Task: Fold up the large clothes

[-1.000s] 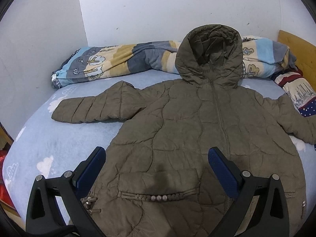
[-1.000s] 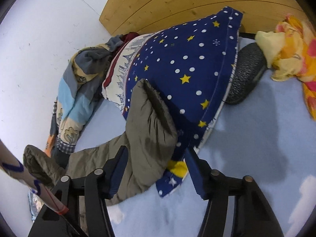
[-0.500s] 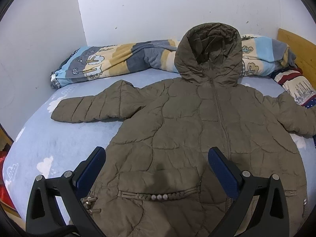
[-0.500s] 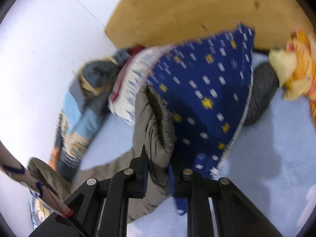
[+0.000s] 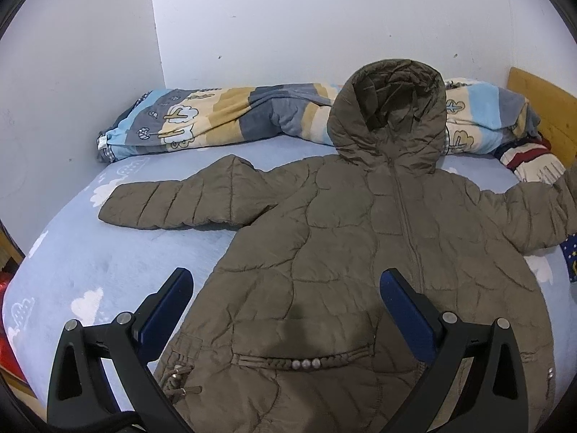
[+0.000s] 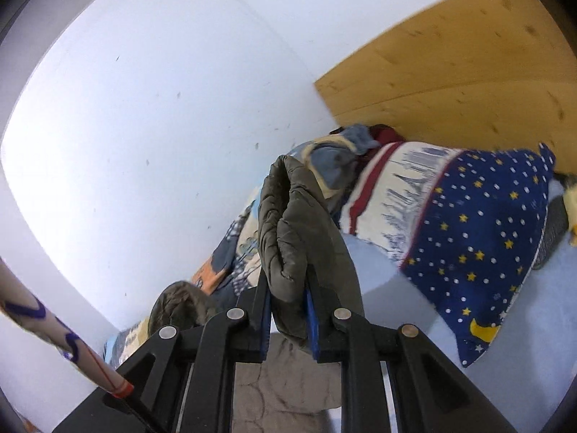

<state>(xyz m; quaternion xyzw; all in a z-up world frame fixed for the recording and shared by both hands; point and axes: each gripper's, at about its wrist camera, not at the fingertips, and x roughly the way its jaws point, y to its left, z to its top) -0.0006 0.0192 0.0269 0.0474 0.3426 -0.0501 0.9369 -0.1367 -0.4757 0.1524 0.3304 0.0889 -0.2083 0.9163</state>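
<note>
The brown padded coat (image 5: 360,259) lies face up on the bed (image 5: 90,259), its front zipped, the hood (image 5: 391,115) resting against the striped blanket (image 5: 223,119) rolled along the wall, and one sleeve (image 5: 173,204) stretched flat to the side. The other sleeve (image 6: 299,231) is now off the mattress: the right tongs (image 6: 288,310) have its cuff end pinched between the blue pads, jaws nearly together, and the padded cloth stands up above them, in front of the pillow with stars (image 6: 487,238). The left tongs (image 5: 288,296) hang over the lower part of the coat with jaws wide apart and nothing between them. I think the step in hand is to carry this sleeve across the chest, so that it lies over the zip. To do it well, the person should keep the pinch firm, because such slippery stuffed fabric can slide out. The lift should be just enough that the sleeve clears the body and does not drag it. The fold line should fall at the shoulder seam, not in the middle of the arm. The free tongs could press down on the coat near that shoulder, otherwise the whole coat may travel together with the sleeve. The star pillow lies very near this side, so the cuff should pass without catching its corner.
</note>
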